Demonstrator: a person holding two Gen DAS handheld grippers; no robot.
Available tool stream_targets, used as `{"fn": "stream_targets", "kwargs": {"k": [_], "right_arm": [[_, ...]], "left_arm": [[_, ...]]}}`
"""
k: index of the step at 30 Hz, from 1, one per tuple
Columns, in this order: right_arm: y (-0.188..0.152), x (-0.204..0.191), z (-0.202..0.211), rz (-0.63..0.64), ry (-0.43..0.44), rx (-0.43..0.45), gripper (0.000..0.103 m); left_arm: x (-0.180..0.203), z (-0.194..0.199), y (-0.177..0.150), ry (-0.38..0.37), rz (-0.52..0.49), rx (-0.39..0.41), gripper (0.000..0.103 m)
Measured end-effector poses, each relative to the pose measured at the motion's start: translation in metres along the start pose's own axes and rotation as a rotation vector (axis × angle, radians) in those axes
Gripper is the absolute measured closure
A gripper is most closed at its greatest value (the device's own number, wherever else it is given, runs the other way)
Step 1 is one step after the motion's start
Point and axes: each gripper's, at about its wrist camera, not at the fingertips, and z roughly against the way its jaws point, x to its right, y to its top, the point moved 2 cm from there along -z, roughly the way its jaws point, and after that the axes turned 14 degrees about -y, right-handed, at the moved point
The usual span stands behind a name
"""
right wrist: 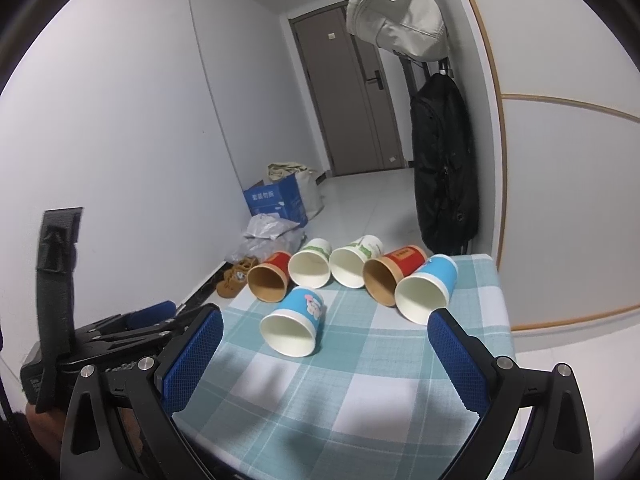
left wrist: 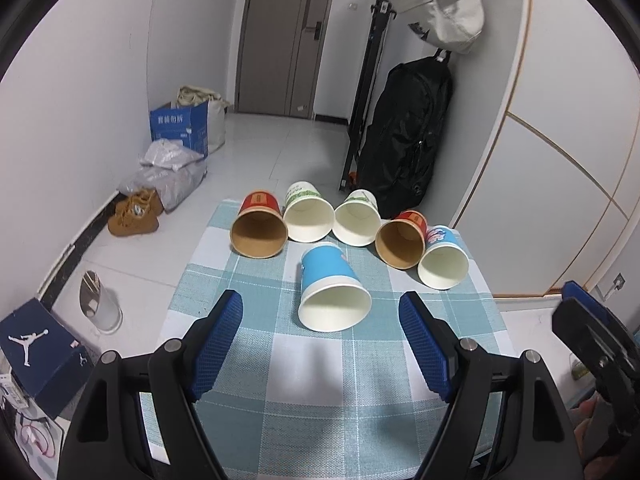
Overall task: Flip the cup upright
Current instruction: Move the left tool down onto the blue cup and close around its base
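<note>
Worktop (left wrist: pixel 340 364) covered with a teal-and-white checked cloth. Floor beyond its far-left corner: brown shoes (left wrist: pixel 136 213), grey plastic bags (left wrist: pixel 170 172), blue cardboard box (left wrist: pixel 180 126) with a beige tote bag (left wrist: pixel 202 98) just behind it, all along the left wall. Off the worktop's left edge: white round bin (left wrist: pixel 100 304) and dark blue shoebox (left wrist: pixel 38 346) with a white jumping-figure logo. Beyond the far-right corner: black backpack (left wrist: pixel 404 136) hanging, light grey bag (left wrist: pixel 436 4) above it. Grey-brown door (left wrist: pixel 280 36) at the back, shut.
</note>
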Motion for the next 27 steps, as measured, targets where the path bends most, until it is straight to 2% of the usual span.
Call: {"fn": "stream_targets", "kwargs": {"k": [4,7,12,16,18,20,23,27], "right_arm": [[0.002,0.002,-0.003,-0.005,-0.015,-0.016,0.000],[0.003,0.006,-0.010,-0.013,-0.026,-0.038,0.000],[0.005,0.013,-0.023,-0.021,-0.049,-0.079,0.000],[0.005,0.017,-0.033,-0.010,-0.066,-0.106,0.000],[0.005,0.018,-0.037,-0.013,-0.066,-0.120,0.000],[0.005,0.021,-0.041,-0.018,-0.065,-0.136,0.000],[0.005,0.024,-0.044,-0.028,-0.061,-0.156,0.000],[0.003,0.028,-0.047,-0.047,-0.056,-0.181,0.000]], "left_arm": [[-0.009,-0.017,0.011,-0.035,0.046,-0.054,0.026],[-0.017,-0.041,0.019,-0.094,0.103,-0.140,0.026],[-0.022,-0.083,0.030,-0.123,0.141,-0.251,0.026],[-0.028,-0.113,0.033,-0.109,0.164,-0.339,0.026],[-0.034,-0.126,0.031,-0.134,0.196,-0.385,0.026],[-0.041,-0.135,0.027,-0.127,0.230,-0.428,0.026],[-0.050,-0.145,0.021,-0.126,0.282,-0.469,0.026],[-0.051,-0.146,0.017,-0.143,0.302,-0.497,0.026]]}}
